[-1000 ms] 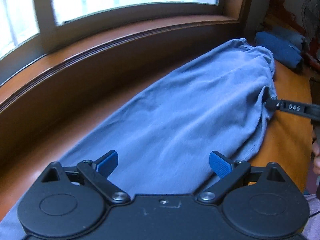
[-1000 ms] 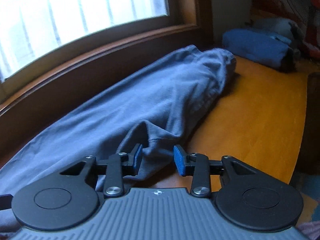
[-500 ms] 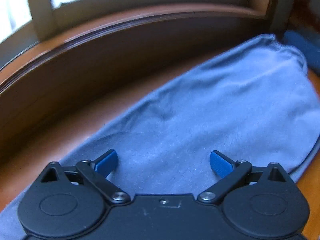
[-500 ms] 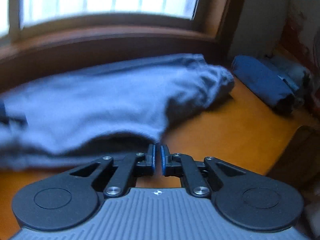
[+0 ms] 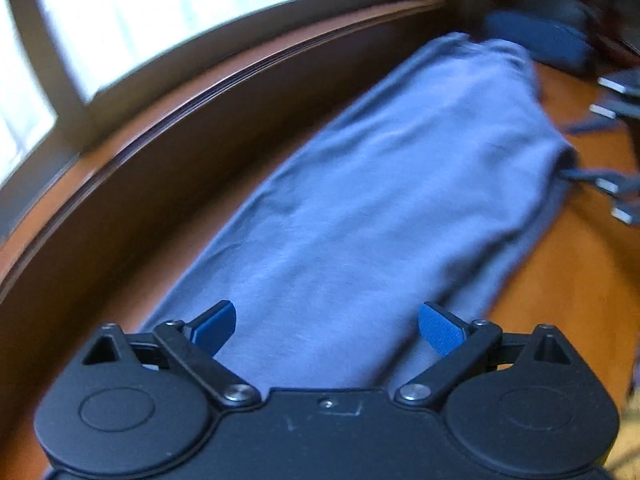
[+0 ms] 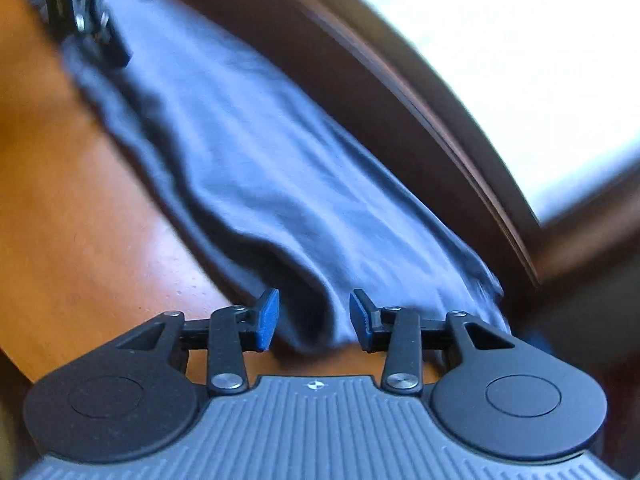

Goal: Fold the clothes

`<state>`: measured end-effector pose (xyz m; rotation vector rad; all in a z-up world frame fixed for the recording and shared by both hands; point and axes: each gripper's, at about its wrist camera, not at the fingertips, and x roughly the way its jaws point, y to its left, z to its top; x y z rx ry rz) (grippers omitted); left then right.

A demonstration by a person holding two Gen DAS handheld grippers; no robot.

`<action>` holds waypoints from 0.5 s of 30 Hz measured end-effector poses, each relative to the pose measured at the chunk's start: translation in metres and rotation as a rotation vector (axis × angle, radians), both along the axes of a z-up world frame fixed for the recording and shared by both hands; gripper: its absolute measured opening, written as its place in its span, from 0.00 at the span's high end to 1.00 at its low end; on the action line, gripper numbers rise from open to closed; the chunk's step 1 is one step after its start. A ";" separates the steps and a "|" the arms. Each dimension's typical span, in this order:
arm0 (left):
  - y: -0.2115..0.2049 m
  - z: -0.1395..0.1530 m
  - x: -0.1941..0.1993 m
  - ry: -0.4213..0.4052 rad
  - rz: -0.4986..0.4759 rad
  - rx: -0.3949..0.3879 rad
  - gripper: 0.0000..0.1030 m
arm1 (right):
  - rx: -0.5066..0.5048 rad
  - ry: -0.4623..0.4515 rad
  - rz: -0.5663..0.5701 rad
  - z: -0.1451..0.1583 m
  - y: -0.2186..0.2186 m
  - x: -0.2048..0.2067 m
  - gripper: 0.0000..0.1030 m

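**One blue garment, two grippers**

Left wrist view: one blue garment [image 5: 380,208] lay lengthwise on the wooden table [image 5: 576,280] beside the window ledge [image 5: 168,148]; one darker folded bundle [image 5: 536,36] lay beyond. Left gripper [image 5: 326,330] jaws stood wide apart, empty.

Right wrist view: right gripper [image 6: 314,316] jaws were opening, a cloth fold between them, unpressed.

- Blue garment [image 5: 392,208]: soft matt knit cloth, gently creased.
- Tabletop [image 6: 76,216]: orange wood, smooth with a slight sheen.
- Window sill [image 5: 168,120]: dark brown wood, polished.
- Left gripper [image 5: 326,330]: matt black plastic, shiny metal rivets, blue textured pads [image 5: 438,330].
- Right gripper [image 6: 314,316]: ribbed grey plastic body.
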<state>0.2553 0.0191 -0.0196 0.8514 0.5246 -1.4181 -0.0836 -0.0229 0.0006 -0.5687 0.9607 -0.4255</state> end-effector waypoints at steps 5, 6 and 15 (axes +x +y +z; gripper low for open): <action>0.007 -0.006 -0.040 -0.073 -0.095 -0.025 0.05 | 0.050 0.014 0.019 0.005 -0.025 0.018 0.98; 0.006 -0.008 -0.046 -0.093 -0.101 -0.030 0.09 | 0.101 -0.036 -0.013 0.015 -0.032 0.019 0.98; -0.031 -0.014 -0.053 -0.069 0.000 -0.077 0.16 | 0.447 -0.317 -0.210 0.061 -0.079 0.007 0.98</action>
